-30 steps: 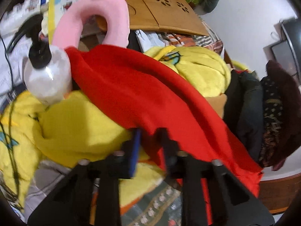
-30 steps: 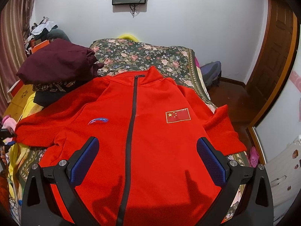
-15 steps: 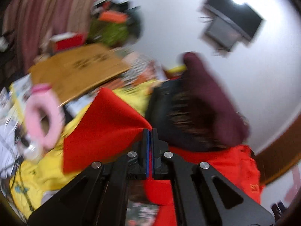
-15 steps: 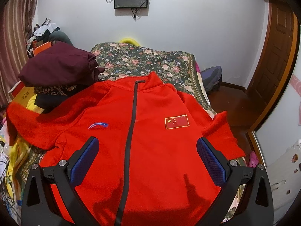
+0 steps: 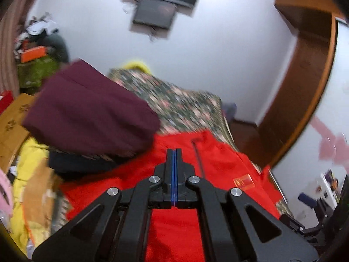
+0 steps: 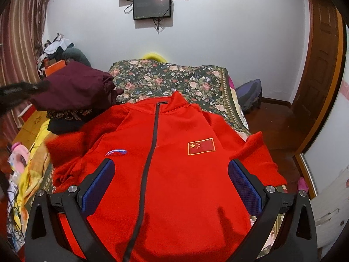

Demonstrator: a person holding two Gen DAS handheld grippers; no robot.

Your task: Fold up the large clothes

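Two grippers over red jacket (image 6: 174,174) on bed (image 6: 174,76). Left gripper (image 5: 173,152) fingers pressed together, red fabric below them, grip unclear. Right gripper (image 6: 171,185) fingers wide apart, lower frame, empty.

A red jacket (image 6: 174,174) with a black zip (image 6: 150,150) and a yellow-starred red flag patch (image 6: 201,146) is seen on a dark floral bedspread (image 6: 174,78); the maroon garment (image 6: 74,89) is plain.
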